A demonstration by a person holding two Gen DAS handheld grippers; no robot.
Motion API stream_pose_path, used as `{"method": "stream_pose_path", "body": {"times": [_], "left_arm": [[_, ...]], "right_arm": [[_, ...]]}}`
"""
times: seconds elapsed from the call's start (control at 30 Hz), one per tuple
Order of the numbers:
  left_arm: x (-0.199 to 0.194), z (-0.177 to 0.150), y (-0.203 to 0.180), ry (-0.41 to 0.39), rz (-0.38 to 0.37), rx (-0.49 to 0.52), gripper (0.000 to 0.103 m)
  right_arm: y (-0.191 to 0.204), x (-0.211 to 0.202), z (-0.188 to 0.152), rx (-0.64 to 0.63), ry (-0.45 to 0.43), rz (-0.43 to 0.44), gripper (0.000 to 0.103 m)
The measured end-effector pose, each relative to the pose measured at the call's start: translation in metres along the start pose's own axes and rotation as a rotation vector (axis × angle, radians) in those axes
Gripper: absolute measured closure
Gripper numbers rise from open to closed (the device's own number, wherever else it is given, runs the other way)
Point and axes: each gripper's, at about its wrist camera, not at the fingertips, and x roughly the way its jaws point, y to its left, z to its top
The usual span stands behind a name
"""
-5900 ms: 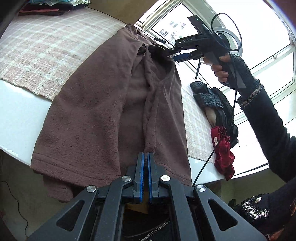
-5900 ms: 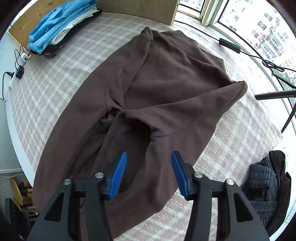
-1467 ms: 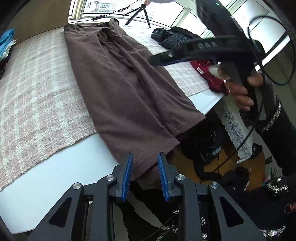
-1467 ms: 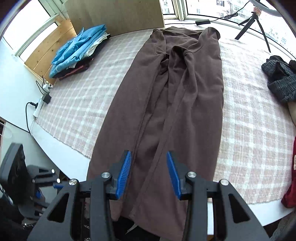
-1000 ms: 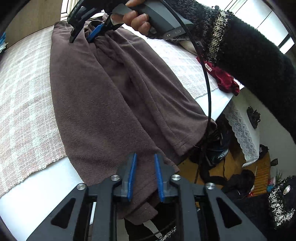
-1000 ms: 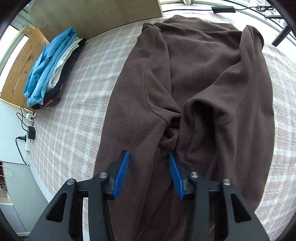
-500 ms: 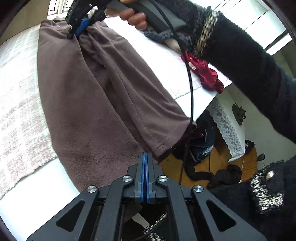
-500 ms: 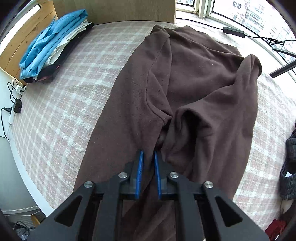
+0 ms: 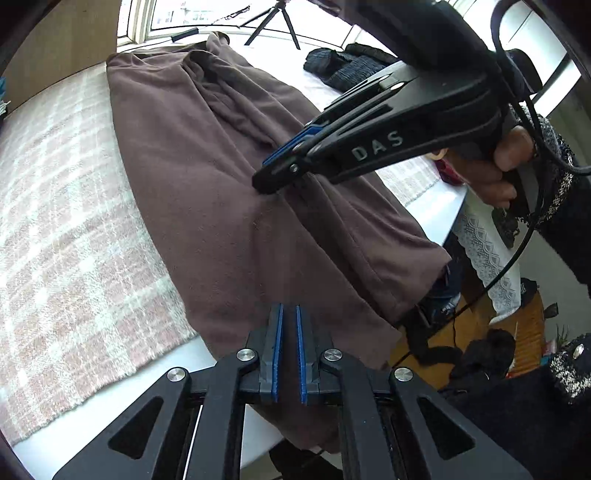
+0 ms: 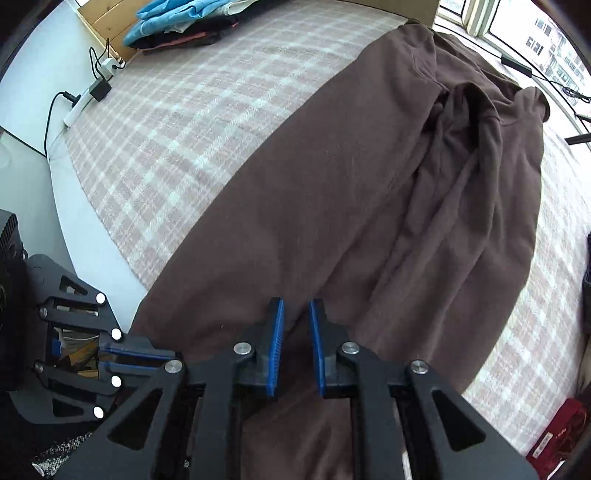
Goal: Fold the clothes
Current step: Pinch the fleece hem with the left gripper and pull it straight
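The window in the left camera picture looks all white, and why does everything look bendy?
Left wrist view: daylight washes out the window and the table edge; the fisheye lens bows the checked cloth. Right wrist view: the same curving bends the checked cloth, the brown garment looks sharp farther off and slightly smeared near the right gripper, and the corners go dark.

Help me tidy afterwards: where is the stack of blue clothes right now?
In the right wrist view, the stack of blue clothes sits at the top left, at the far edge of the checked blanket, well left of the brown trousers.
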Motion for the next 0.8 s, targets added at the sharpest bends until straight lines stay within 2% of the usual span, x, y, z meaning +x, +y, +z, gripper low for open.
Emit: {"method": "stream_pose_path", "body": {"times": [0.07,0.1,0.13,0.17,0.2,0.23,0.33,0.43,0.57,0.6,0.67,0.7,0.73,0.77,0.8], "left_arm": [[-0.014,-0.009,0.0,0.0,0.026,-0.028,0.09],[-0.021,-0.013,0.0,0.0,0.039,-0.041,0.09],[-0.028,-0.017,0.005,-0.01,0.052,-0.08,0.087],[-0.032,-0.02,0.012,-0.017,0.063,-0.129,0.083],[-0.035,-0.022,0.018,-0.023,0.072,-0.18,0.075],[-0.034,-0.024,0.022,-0.017,0.074,-0.209,0.071],[-0.018,-0.025,0.023,0.031,0.06,-0.241,0.071],[-0.005,-0.022,0.017,0.072,0.036,-0.217,0.071],[-0.001,-0.015,0.005,0.094,0.04,-0.14,0.072],[0.0,-0.015,0.006,0.093,0.029,-0.141,0.074],[-0.001,-0.014,0.009,0.087,0.004,-0.15,0.085],[-0.004,-0.012,0.01,0.081,-0.01,-0.157,0.092],[-0.007,-0.011,0.012,0.074,-0.024,-0.164,0.094],[-0.011,-0.01,0.013,0.068,-0.038,-0.171,0.095],[-0.014,-0.009,0.014,0.061,-0.052,-0.178,0.095]], "right_arm": [[-0.014,-0.027,-0.03,0.108,-0.069,-0.026,0.087],[-0.022,-0.039,-0.047,0.178,-0.105,-0.049,0.073],[-0.031,-0.051,-0.064,0.25,-0.14,-0.072,0.052],[-0.039,-0.056,-0.083,0.333,-0.16,-0.097,0.044],[-0.047,-0.06,-0.101,0.413,-0.178,-0.118,0.041],[-0.052,-0.057,-0.117,0.472,-0.164,-0.096,0.041],[-0.051,-0.044,-0.147,0.548,-0.122,-0.06,0.041],[-0.036,-0.036,-0.157,0.522,-0.09,-0.066,0.041],[-0.022,-0.031,-0.16,0.471,-0.09,-0.088,0.04],[-0.018,-0.03,-0.16,0.459,-0.092,-0.093,0.04],[-0.012,-0.032,-0.157,0.413,-0.104,-0.076,0.047],[-0.009,-0.034,-0.156,0.392,-0.109,-0.066,0.07],[-0.01,-0.035,-0.155,0.403,-0.107,-0.036,0.079],[-0.011,-0.037,-0.155,0.415,-0.104,-0.007,0.082],[-0.014,-0.04,-0.155,0.431,-0.1,0.002,0.089]]}}
